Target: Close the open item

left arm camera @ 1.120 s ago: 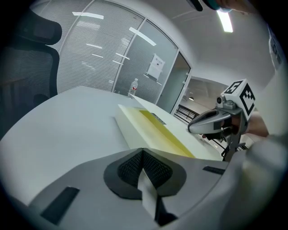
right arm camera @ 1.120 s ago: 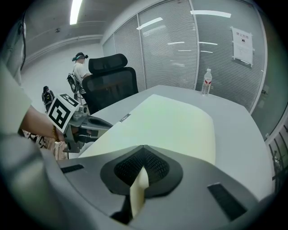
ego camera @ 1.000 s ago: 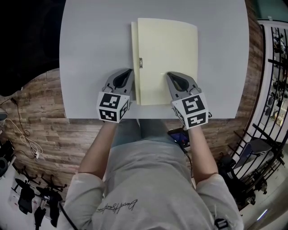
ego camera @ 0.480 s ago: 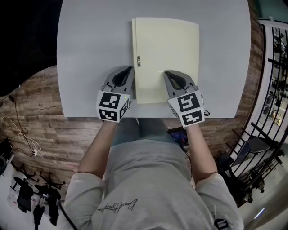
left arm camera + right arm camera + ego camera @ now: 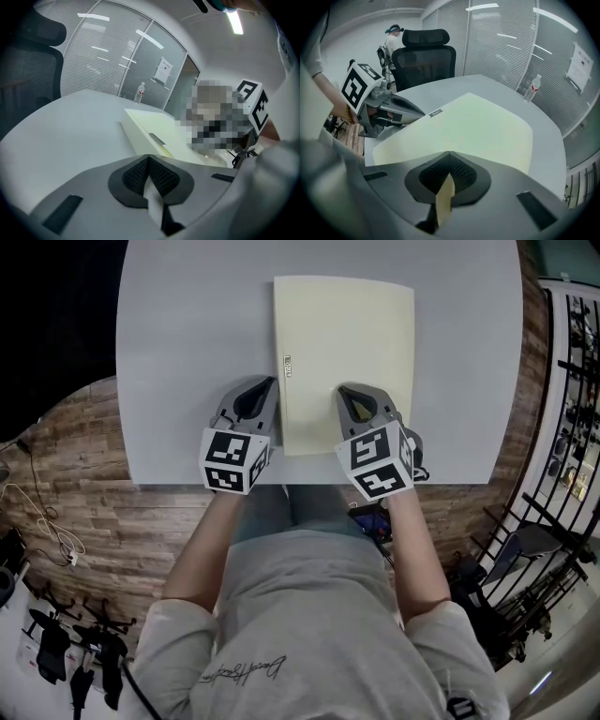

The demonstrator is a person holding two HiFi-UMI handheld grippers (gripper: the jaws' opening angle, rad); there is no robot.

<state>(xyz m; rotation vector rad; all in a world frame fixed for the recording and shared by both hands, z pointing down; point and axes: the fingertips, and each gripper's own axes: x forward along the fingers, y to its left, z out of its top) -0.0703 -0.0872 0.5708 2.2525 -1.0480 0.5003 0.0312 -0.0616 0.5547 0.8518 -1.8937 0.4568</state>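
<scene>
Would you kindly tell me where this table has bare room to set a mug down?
The widest bare patch is the table left of the yellow folder. A narrower strip runs between folder and right edge. The near edge is crowded: left tongs beside the folder, right tongs on it.

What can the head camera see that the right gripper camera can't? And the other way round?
Only the head view shows the black-and-white marker cube on the right gripper and the scribbly writing on the person's grey shirt. Only the right gripper view shows the black office chair, the clear plastic water bottle and the slatted glass wall. Both show the pale yellow flat folder lying on the grey table, with the left gripper beside it.
</scene>
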